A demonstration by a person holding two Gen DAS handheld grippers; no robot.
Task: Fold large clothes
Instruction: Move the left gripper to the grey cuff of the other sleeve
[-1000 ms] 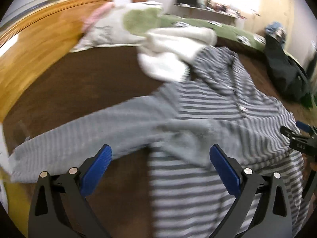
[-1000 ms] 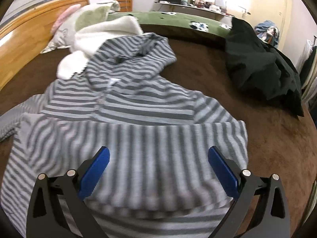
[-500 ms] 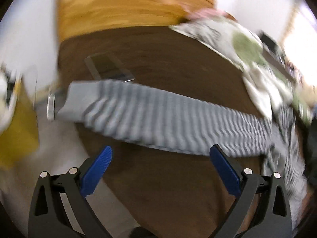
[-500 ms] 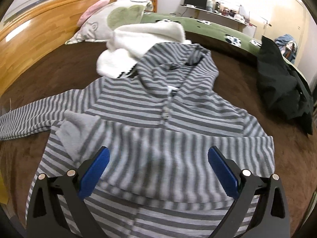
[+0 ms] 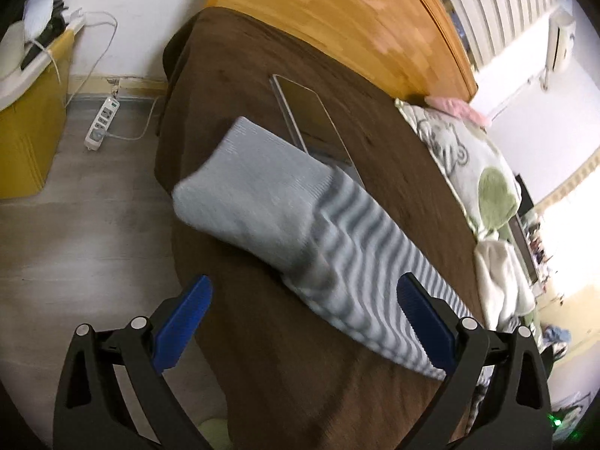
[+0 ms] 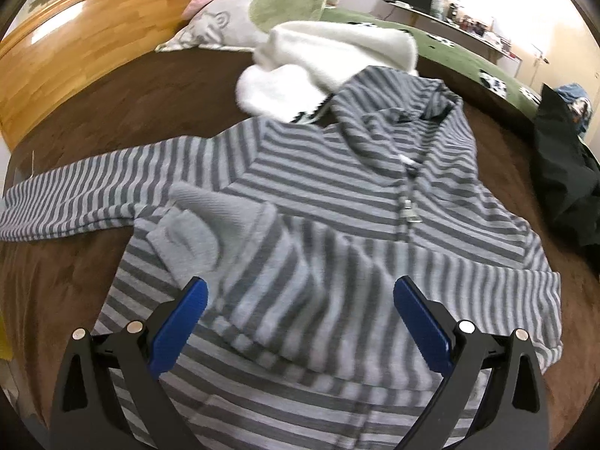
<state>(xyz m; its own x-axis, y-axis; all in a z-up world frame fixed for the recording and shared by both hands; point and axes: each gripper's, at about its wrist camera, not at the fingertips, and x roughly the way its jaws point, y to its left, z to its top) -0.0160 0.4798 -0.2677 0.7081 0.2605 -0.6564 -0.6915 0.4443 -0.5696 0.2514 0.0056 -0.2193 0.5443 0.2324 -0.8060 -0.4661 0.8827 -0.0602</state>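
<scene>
while the striped hoodie (image 6: 337, 225) lies spread on the brown bed (image 6: 131, 105) with one sleeve folded across, the outstretched sleeve (image 5: 318, 243) is judged next to be grasped by the released left gripper (image 5: 303, 318), the right gripper (image 6: 300, 318) likewise gaping empty.

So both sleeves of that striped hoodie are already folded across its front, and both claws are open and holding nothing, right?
Not quite: only one sleeve is folded across the striped hoodie. The right wrist view shows its grey cuff lying on the front. The other sleeve lies stretched out over the brown bed, as the left wrist view shows. The left claw and right claw are indeed open and empty.
</scene>
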